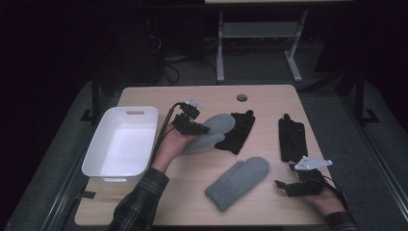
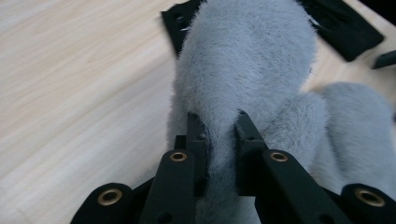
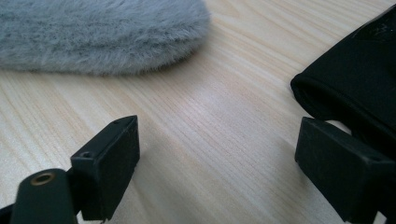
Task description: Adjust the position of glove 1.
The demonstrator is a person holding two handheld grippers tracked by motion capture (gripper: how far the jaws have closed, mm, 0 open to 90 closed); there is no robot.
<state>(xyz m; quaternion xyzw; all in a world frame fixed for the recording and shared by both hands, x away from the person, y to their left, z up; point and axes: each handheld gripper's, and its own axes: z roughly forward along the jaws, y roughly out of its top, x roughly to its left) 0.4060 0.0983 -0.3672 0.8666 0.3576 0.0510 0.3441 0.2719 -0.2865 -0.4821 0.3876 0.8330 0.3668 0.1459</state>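
A fluffy grey mitten (image 1: 211, 131) hangs lifted above the table's middle, pinched at its cuff by my left gripper (image 1: 195, 127). In the left gripper view the black jaws close on the grey mitten (image 2: 247, 70), my left gripper (image 2: 218, 135) squeezing a fold of its fur. A second grey mitten (image 1: 238, 182) lies flat toward the front of the table. One black glove (image 1: 238, 131) lies just behind the lifted mitten, another black glove (image 1: 291, 138) to the right. My right gripper (image 1: 287, 185) rests open on the wood near the front right, and between the jaws of my right gripper (image 3: 217, 149) is bare table.
A white plastic bin (image 1: 122, 144) stands at the table's left edge, beside my left forearm. The wooden table (image 1: 269, 98) has a round cable hole (image 1: 242, 97) near its far edge. In the right gripper view a black glove (image 3: 359, 74) lies close by the right jaw.
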